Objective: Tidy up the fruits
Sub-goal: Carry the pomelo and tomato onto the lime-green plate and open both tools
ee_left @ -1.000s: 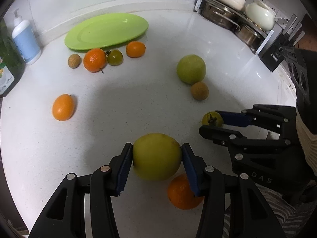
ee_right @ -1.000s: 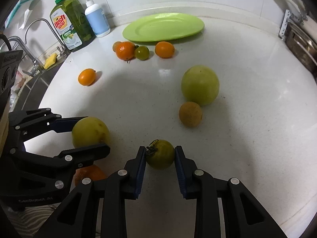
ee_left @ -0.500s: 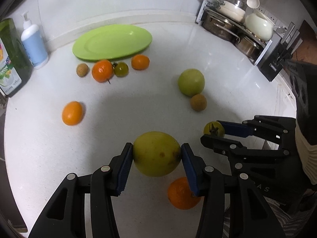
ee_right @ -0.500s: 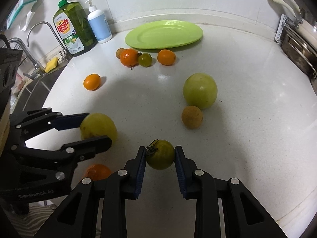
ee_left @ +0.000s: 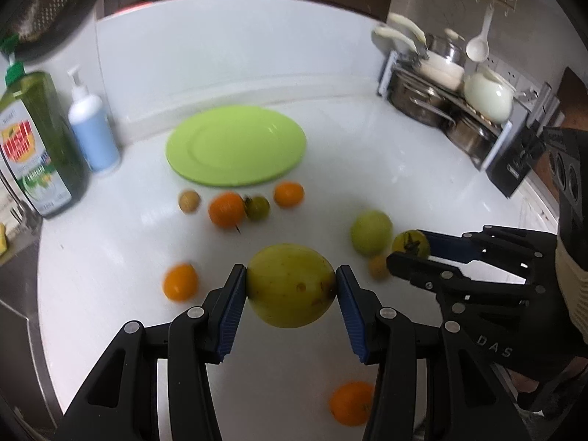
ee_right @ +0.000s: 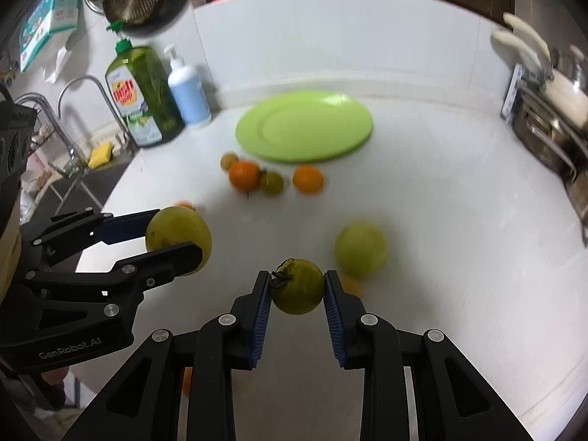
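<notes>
My left gripper (ee_left: 291,294) is shut on a large yellow-green fruit (ee_left: 290,286) and holds it above the white counter. In the right wrist view that fruit (ee_right: 176,235) shows at the left between the left gripper's fingers. A small green tomato (ee_right: 298,286) with a dark stem sits clamped in my right gripper (ee_right: 297,294), also off the counter; the left wrist view shows this tomato (ee_left: 411,243) at the right. The lime-green plate (ee_left: 235,145) lies empty at the back. On the counter lie a green round fruit (ee_left: 370,232), several oranges and small fruits.
A green dish-soap bottle (ee_left: 35,147) and a blue pump bottle (ee_left: 93,132) stand at the back left, beside the sink (ee_right: 73,169). A rack of pots (ee_left: 452,110) fills the back right corner. One orange (ee_left: 351,402) lies below my left gripper.
Both grippers have risen off the counter, each with its fruit held. The views now tilt up and show more of the back wall and cabinets.
</notes>
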Demonstrator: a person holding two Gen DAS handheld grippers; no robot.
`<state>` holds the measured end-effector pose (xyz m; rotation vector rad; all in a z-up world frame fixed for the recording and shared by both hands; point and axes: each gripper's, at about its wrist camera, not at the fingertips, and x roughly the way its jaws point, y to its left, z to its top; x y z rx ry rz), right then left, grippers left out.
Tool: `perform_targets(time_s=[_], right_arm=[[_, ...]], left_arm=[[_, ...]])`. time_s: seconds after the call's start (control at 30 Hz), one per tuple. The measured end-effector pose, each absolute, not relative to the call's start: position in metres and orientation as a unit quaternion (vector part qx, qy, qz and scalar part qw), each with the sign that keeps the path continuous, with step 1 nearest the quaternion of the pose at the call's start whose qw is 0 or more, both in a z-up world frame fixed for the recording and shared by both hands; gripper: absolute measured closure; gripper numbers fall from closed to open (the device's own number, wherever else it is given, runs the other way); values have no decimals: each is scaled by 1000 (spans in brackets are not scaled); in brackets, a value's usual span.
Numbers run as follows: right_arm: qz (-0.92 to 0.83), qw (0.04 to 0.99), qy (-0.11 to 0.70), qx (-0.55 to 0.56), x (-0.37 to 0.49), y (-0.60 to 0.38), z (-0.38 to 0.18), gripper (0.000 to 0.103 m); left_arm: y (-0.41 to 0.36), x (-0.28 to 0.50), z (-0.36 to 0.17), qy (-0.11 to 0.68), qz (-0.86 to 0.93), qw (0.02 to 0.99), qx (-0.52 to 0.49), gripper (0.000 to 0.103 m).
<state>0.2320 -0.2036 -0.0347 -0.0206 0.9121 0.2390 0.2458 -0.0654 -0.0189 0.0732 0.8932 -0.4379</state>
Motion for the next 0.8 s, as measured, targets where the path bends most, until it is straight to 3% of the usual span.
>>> perform_targets(time_s=[0.47,0.8], right_arm=[[109,922,370,-21,310,-198,19,73],[117,917,379,-32,388,-198,22,73]], left_arm=[[-49,319,25,369,-175,912,31,54],[-46,391,22,381,-165,909,36,54]])
